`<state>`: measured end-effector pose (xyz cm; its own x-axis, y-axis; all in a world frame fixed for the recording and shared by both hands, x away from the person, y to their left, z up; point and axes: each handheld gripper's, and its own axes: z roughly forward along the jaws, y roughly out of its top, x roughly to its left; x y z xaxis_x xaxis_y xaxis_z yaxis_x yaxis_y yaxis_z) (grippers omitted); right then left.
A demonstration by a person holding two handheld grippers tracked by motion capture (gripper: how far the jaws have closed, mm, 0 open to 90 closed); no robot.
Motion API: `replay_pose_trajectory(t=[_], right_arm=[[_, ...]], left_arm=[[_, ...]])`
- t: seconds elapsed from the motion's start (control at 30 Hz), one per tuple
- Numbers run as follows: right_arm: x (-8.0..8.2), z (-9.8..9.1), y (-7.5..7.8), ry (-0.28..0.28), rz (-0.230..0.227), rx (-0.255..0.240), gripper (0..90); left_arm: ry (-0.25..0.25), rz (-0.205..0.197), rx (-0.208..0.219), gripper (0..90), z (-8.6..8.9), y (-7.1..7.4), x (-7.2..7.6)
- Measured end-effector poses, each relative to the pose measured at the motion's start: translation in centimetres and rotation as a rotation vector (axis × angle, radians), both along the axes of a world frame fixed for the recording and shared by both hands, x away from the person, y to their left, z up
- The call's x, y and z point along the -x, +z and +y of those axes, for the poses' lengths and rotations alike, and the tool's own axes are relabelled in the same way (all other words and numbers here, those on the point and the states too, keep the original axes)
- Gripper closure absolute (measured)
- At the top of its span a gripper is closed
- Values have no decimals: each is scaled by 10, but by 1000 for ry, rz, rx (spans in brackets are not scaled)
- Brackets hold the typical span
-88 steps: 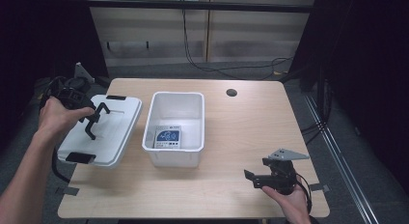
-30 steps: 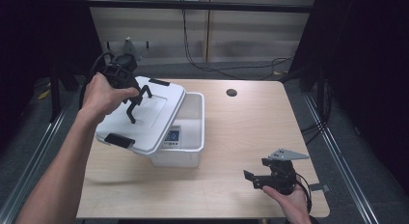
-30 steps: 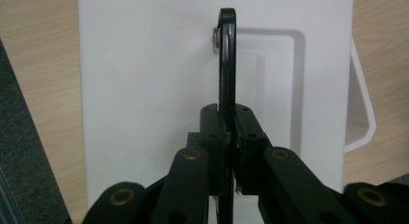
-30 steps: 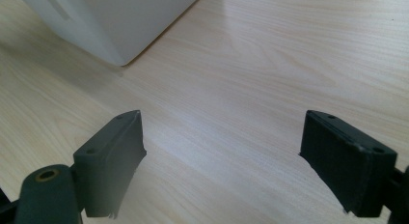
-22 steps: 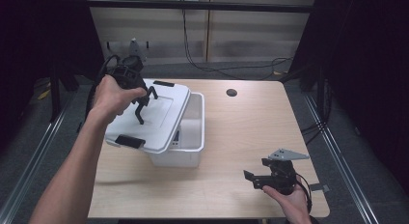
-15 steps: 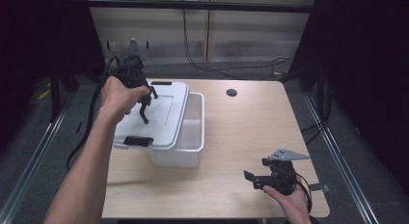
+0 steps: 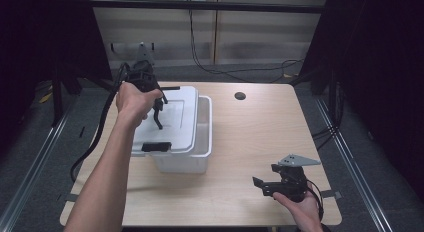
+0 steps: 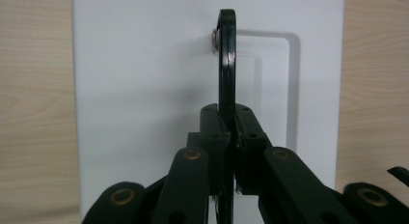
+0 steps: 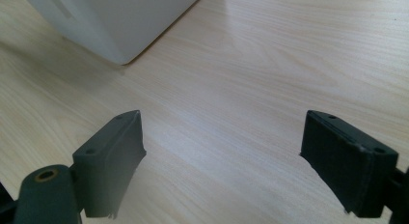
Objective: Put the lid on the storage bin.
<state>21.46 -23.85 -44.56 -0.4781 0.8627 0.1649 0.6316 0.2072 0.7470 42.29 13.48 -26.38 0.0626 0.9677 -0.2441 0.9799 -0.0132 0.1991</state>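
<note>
1. Two grippers in play. Left gripper (image 7: 159,111) carries a white lid (image 7: 172,123) by its black handle (image 8: 226,64); right gripper (image 7: 265,184) idles on the bench (image 7: 250,137), well apart from the white bin (image 7: 192,159) and nearer the person than it.

2. Lid position: hanging over the bin, shifted toward the bin's left side, so the bin's right rim and a strip of its opening are uncovered. The black latch (image 7: 156,146) on the lid's near end sits above the bin's near-left corner.

3. Step in hand, as judged: seating the lid on the bin. To do it well, carry the lid toward the bin's right rim until all four edges line up, keep it level rather than tipped, then lower it straight down. Release only once the lid rests flat all round. The handle is thin, so the lid may swing on it; move slowly.

4. Left fingers (image 8: 212,132): pressed together on the handle, which runs up between them in the left gripper view. Nothing else touched.

5. Right fingers (image 9: 113,156): spread wide, nothing between them, bare bench below. A corner of the bin lies beyond them in the right gripper view.
</note>
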Motion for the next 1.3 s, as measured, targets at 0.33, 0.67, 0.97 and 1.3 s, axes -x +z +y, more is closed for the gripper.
replay_pose_trajectory(t=[0.33, 0.67, 0.97, 1.3], right_arm=[[0, 0, 0, 0, 0, -1, 143], [1, 0, 0, 2, -1, -1, 143], [0, 0, 0, 6, 4, 0, 143], [1, 0, 0, 9, 3, 0, 143]], left_arm=[[31, -13, 14, 846, -11, -6, -1], [17, -10, 20, 846, -23, -16, -3], [9, -17, 31, 846, -33, -22, -5], [-1, -11, 39, 845, -39, -30, -8]])
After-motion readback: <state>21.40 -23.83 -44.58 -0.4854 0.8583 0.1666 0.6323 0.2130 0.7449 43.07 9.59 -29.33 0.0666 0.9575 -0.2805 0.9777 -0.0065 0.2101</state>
